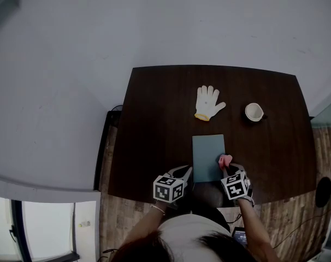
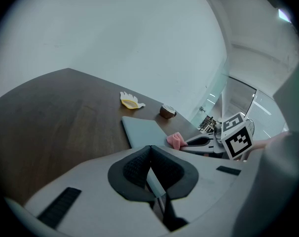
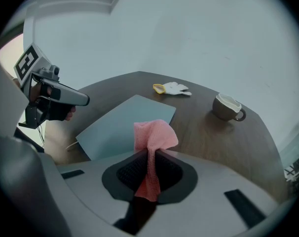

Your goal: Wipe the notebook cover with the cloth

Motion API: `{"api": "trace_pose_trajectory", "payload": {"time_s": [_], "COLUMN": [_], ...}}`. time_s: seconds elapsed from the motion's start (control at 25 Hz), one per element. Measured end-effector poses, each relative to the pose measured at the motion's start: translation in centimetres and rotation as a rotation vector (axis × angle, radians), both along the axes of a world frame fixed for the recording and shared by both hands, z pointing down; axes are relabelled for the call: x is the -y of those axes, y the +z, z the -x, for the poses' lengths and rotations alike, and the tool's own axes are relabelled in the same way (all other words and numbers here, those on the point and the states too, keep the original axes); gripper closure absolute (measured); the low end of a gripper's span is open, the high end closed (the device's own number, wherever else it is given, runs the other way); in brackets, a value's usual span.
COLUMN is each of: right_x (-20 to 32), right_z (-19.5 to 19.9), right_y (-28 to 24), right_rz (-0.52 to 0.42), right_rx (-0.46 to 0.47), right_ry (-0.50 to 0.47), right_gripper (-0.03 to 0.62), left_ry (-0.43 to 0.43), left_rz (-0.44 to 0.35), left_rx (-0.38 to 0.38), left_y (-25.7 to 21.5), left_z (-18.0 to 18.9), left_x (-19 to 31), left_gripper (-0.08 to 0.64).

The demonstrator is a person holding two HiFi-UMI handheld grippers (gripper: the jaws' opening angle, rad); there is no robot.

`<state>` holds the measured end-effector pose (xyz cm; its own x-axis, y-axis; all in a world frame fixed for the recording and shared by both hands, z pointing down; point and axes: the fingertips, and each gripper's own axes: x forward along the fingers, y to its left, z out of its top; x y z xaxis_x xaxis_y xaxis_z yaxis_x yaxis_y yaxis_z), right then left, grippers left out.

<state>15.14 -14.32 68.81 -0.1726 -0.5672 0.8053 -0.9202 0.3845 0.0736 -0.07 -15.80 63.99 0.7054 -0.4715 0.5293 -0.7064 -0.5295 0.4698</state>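
The dark brown wooden worktop (image 1: 165,102) carries the flat grey-blue notebook (image 1: 208,157) near its front edge, within your easy reach. Your left gripper (image 2: 150,149) hangs just off the notebook's near left corner, fingers pressed together on nothing, probably ready to steady the cover. Your right gripper (image 3: 152,154) clamps its fingers on the small pink knitted cloth (image 3: 155,132). A tuft pokes forward over the notebook's near right edge, so fabric meets the cover first.

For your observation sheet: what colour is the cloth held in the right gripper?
Pink. The cloth shows best in the right gripper view.
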Motion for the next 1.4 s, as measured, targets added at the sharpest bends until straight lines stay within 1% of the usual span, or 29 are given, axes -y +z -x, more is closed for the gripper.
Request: {"api": "trace_pose_trajectory", "payload": {"time_s": [0.28, 0.4, 0.56, 0.68, 0.8, 1.0, 1.24, 1.4], "right_x": [-0.5, -0.4, -0.6, -0.3, -0.5, -0.9, -2.0, -2.8], "right_z": [-1.8, -2.2, -1.5, 0.0, 2.0, 5.9, 10.6, 13.2], "right_y": [-0.4, -1.3, -3.2, -4.3, -5.1, -5.8, -5.0, -3.8], "right_rz": [-0.009, -0.041, -0.082, -0.115, -0.129, -0.145, -0.121, -0.096], "right_rx": [-0.063, -0.079, -0.074, -0.054, -0.035, -0.02, 0.018, 0.017], "right_ry": [0.025, 0.039, 0.049, 0.022, -0.012, -0.098, -0.19, -0.249], "right_gripper": [0.549, 0.549, 0.549, 0.549, 0.549, 0.548, 0.548, 0.548], "left_ry": [0.018, 0.024, 0.037, 0.05, 0.069, 0.074, 0.044, 0.04], "left_rz": [-0.005, 0.0, -0.011, -0.018, -0.023, -0.042, -0.05, -0.054], "left_rx": [-0.013, -0.037, -0.037, -0.043, -0.048, -0.041, -0.038, -0.038], "left_y": [-0.3, -0.6, -0.8, -1.0, -1.2, -1.5, -1.6, -1.7], "left_z": [-0.3, -0.5, -0.5, -0.5, -0.4, 0.6, 2.6, 3.7], "left_x": [-0.4, -0.6, -1.1, -1.5, -2.0, -2.6, -2.9, -3.4], "left_gripper": [0.541, 0.541, 0.541, 0.541, 0.541, 0.541, 0.541, 0.541]}}
